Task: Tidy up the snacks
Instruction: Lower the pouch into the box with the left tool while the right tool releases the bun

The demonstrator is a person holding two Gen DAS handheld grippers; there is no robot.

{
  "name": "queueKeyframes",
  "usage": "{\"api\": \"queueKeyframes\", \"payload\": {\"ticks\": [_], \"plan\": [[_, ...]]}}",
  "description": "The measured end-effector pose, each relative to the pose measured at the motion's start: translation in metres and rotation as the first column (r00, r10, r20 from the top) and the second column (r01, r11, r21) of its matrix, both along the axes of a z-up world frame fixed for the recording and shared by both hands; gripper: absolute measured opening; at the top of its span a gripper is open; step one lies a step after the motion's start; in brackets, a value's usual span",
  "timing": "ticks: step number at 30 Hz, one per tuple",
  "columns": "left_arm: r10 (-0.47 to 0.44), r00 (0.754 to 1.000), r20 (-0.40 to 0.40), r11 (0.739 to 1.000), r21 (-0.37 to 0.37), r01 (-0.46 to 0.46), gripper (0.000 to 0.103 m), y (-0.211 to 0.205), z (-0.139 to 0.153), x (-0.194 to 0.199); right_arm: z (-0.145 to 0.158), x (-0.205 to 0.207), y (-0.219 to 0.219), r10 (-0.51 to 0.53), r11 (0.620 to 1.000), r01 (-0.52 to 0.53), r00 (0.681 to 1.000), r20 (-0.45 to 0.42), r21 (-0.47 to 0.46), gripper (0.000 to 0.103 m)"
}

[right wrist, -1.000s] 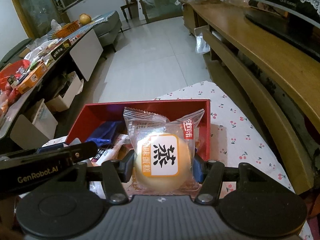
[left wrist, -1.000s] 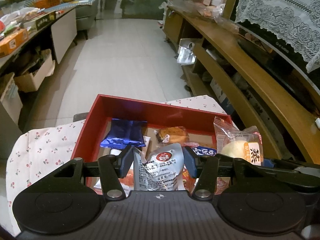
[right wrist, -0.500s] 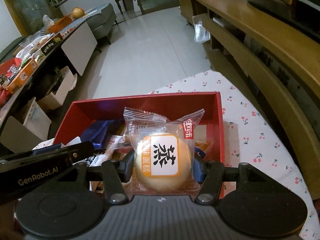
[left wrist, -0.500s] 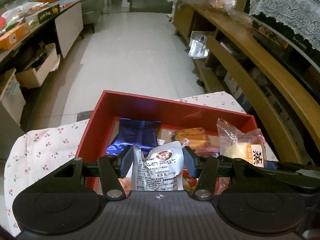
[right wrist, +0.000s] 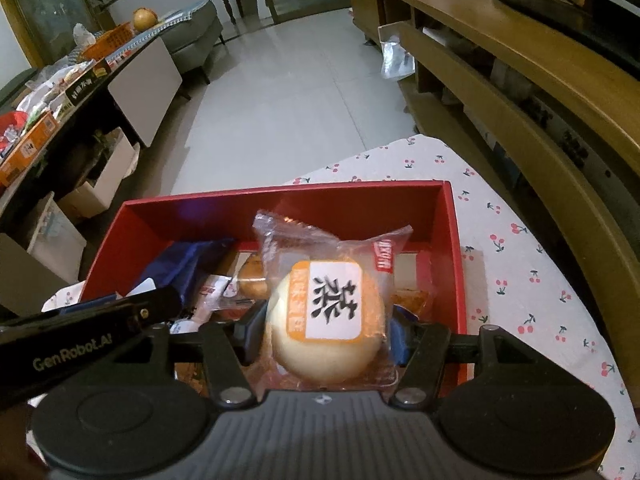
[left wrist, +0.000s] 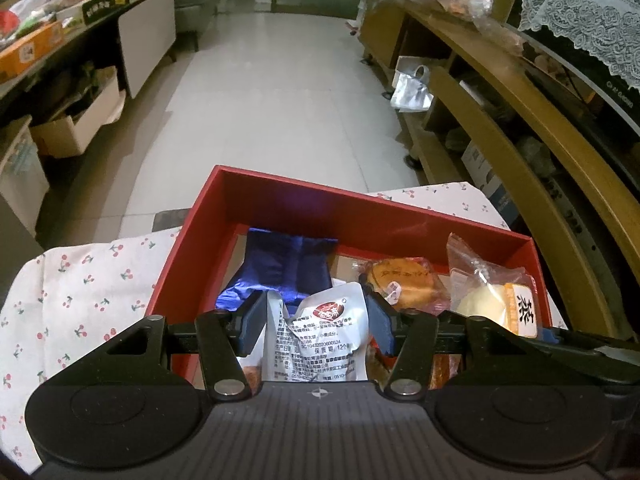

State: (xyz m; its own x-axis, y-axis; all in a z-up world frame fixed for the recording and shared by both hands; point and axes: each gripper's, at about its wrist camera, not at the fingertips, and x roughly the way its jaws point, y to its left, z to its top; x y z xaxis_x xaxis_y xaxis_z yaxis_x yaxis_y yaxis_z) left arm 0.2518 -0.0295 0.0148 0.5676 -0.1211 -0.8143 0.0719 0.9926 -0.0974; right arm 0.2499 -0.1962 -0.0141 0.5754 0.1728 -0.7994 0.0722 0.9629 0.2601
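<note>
Much open tiled floor [left wrist: 280, 100] fills the upper middle of the left wrist view, running away between a cluttered dark counter [left wrist: 132, 8] along the left edge and a long wooden shelf unit [left wrist: 520, 128] that sweeps down the right edge. A cardboard carton [left wrist: 76, 128] stands under the counter, and a silver bag [left wrist: 412, 88] sits on the floor against the shelf foot.

In the lower half, a cherry-print cloth [left wrist: 80, 280] covers the table, with bare cloth on the left of the frame and a narrower strip on the right, close to the shelf. On it stands the red box [left wrist: 360, 208], its walls upright and its far rim towards the floor. Inside lie a blue packet [left wrist: 288, 264] at the left and a brown cake in clear wrap [left wrist: 404, 284] towards the right, with more snacks crowding the near part beneath the grippers.

The left gripper [left wrist: 316, 316] hangs over the box, its jaws narrow and pressed on a silver packet [left wrist: 320, 340] held upright. The right gripper [right wrist: 328, 332], just beside it over the box's right end, has a bun packet [right wrist: 328, 316] between its pads; its jaws have just been opening, yet both pads touch the wrapper. In the right wrist view the left gripper's body crosses the lower left.
</note>
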Motion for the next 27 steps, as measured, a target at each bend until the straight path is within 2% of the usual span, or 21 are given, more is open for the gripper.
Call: {"api": "queueKeyframes", "payload": {"ticks": [5,17,27], "plan": [[0.007,1.000,0.014,1.000,-0.008,-0.007,0.068,0.002,0.006,-0.003,0.004,-0.003,-0.004,-0.005,1.000,0.005,1.000,0.011,-0.005,0.078],[0.007,1.000,0.024,1.000,-0.030,-0.006,0.074,0.003,0.016,-0.013,0.015,-0.012,-0.009,0.005,1.000,-0.005,1.000,0.028,-0.008,0.079],[-0.008,1.000,0.023,0.998,-0.055,0.009,0.076,0.004,0.024,-0.042,0.035,-0.045,-0.013,0.005,1.000,-0.004,0.997,0.074,-0.016,0.079]]}}
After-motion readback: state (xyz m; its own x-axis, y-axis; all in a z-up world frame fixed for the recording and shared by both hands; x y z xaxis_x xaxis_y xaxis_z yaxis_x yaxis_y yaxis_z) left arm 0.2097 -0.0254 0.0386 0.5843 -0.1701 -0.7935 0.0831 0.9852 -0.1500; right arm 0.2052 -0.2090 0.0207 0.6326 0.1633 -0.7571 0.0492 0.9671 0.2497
